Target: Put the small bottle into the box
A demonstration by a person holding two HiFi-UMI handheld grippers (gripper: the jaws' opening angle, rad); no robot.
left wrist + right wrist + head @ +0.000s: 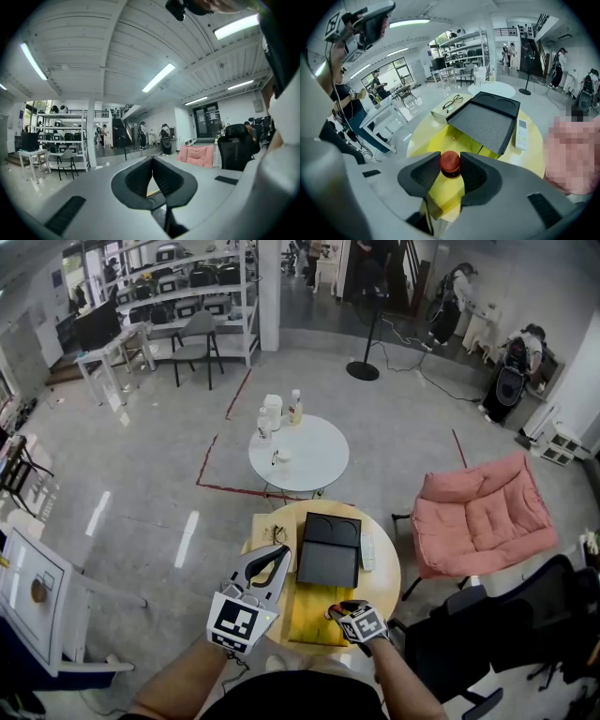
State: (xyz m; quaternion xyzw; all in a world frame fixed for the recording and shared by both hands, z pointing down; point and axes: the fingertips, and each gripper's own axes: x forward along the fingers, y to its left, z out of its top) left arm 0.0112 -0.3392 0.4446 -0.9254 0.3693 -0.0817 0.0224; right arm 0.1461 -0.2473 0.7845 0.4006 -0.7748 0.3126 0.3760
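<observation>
A small bottle with a red cap sits between the pads of my right gripper, which is shut on it; only the cap shows. The gripper points steeply down over the open yellow box at the near edge of the round yellow table. The box's black lid lies open behind it. In the head view my right gripper hangs over the yellow box, and the bottle is hidden under it. My left gripper is shut and empty, held level above the table's left side; its tips meet.
A white remote lies right of the lid. Glasses rest on a beige case at the table's far left. Beyond stand a white round table with bottles, a pink armchair and a black office chair.
</observation>
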